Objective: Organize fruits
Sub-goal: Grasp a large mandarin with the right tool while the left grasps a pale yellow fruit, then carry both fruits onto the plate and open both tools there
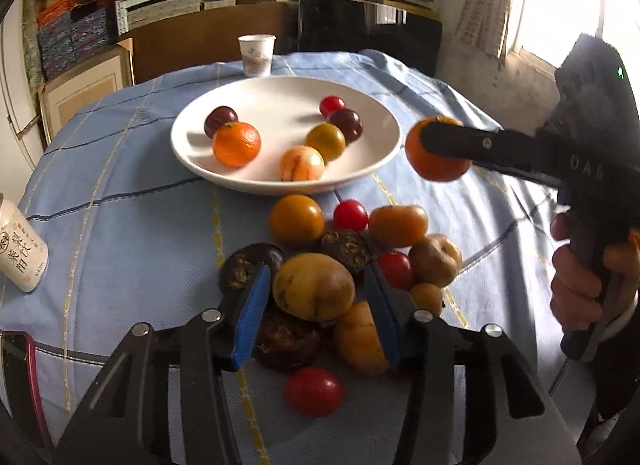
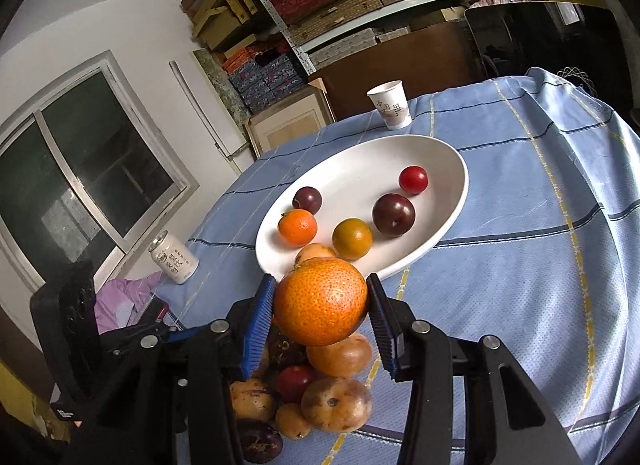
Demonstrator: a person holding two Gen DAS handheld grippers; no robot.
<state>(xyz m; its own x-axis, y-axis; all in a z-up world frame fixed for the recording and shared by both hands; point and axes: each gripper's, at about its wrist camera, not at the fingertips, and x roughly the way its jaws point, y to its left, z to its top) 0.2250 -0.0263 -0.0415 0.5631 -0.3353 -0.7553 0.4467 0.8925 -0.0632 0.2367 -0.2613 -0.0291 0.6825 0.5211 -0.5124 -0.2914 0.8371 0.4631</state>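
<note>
A white plate (image 1: 192,153) on the blue tablecloth holds several fruits, among them a tangerine (image 1: 236,144) and dark plums. In front of it lies a pile of loose fruit. My left gripper (image 1: 316,297) is open, its blue pads on either side of a yellow-brown fruit (image 1: 314,292) in the pile. My right gripper (image 2: 320,307) is shut on an orange (image 2: 320,307) and holds it in the air above the pile, near the plate's (image 2: 360,169) front rim. The orange also shows in the left wrist view (image 1: 436,163), right of the plate.
A paper cup (image 1: 257,55) stands behind the plate. A white can (image 1: 20,253) stands at the table's left edge, with a pink phone (image 1: 20,377) near it. Shelves of boxes fill the background. A window is at the left in the right wrist view.
</note>
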